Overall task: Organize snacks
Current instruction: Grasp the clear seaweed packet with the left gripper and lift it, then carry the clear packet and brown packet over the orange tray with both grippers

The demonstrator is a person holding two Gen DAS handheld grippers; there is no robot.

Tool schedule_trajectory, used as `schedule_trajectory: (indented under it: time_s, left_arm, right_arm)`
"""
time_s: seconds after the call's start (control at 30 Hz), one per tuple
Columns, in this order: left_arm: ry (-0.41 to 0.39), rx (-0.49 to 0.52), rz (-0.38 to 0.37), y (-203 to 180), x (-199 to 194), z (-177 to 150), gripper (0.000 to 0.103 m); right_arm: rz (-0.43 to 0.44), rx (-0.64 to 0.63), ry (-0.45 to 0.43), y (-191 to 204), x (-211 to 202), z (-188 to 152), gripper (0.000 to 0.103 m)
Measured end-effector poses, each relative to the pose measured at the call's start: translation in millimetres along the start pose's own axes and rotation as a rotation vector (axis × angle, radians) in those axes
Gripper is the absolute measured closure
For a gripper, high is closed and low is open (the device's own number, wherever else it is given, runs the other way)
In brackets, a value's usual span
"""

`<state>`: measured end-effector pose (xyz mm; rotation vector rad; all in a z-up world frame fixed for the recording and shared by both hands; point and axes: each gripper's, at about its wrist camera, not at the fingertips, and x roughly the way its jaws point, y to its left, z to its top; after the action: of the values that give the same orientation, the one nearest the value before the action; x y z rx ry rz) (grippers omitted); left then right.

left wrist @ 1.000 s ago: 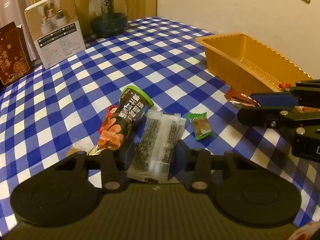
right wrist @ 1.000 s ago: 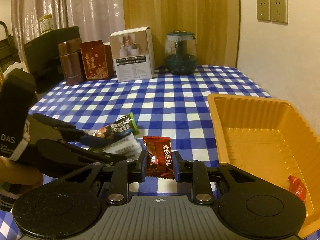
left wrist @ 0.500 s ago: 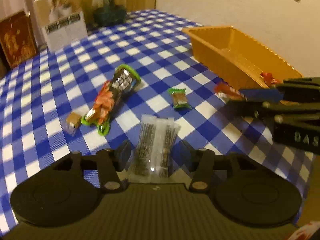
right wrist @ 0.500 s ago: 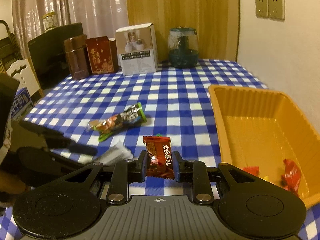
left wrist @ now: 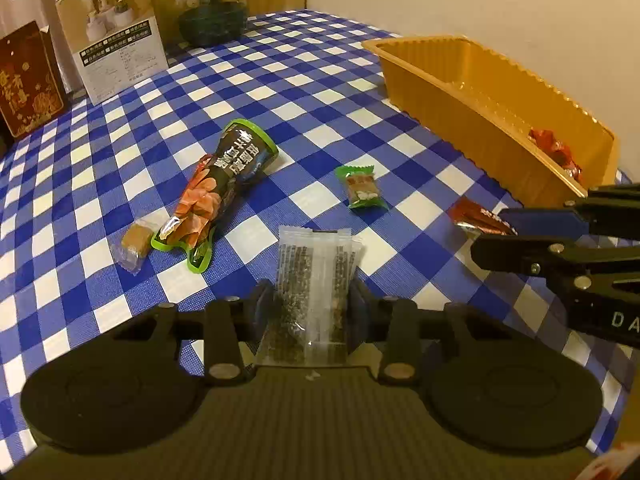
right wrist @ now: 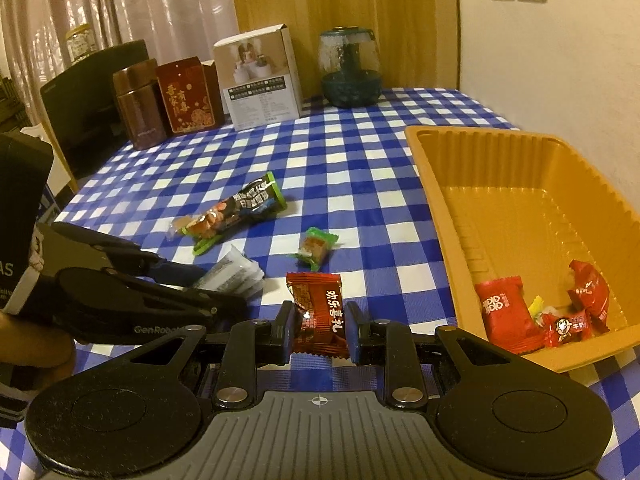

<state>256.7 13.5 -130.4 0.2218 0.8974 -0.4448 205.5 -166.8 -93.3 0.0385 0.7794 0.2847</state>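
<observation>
My left gripper holds a clear packet of dark snack sticks above the checked cloth. Its jaws are closing, and the pads press the packet's sides. My right gripper is shut on a red-brown candy, just left of the orange tray. Several red candies lie in the tray's near end. On the cloth lie a long dark packet with green edges, a green-wrapped candy and a small brown candy. The right gripper shows at the right of the left wrist view.
A white box, a red box, a glass jar and a brown tin stand along the table's far side. The wall runs close behind the tray. A dark chair is off the far left edge.
The left gripper has drawn back from the long dark packet with the clear packet between its fingers. The right gripper has shifted along the tray, bringing the candies in its near end into view.
</observation>
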Motion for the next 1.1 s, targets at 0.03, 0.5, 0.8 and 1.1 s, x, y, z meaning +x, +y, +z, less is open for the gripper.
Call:
schedule_trajectory:
  time_s: [0.03, 0.5, 0.8, 1.1]
  left_arm:
    - [0.004, -0.004, 0.004, -1, -1, 0, 0.066]
    - [-0.081, -0.086, 0.007, -15, -43, 17, 0.067]
    - [-0.176, -0.093, -0.019, -59, -77, 48, 0.067]
    - [-0.236, -0.109, -0.065, -104, -92, 70, 0.067]
  right_arm:
    - [-0.001, 0.000, -0.001, 1, -1, 0, 0.077]
    - [-0.015, -0.001, -0.053, -2, -39, 4, 0.077]
    - [-0.071, 0.043, -0.116, -25, -80, 14, 0.077]
    - [-0.135, 0.086, -0.137, -62, -109, 14, 0.076]
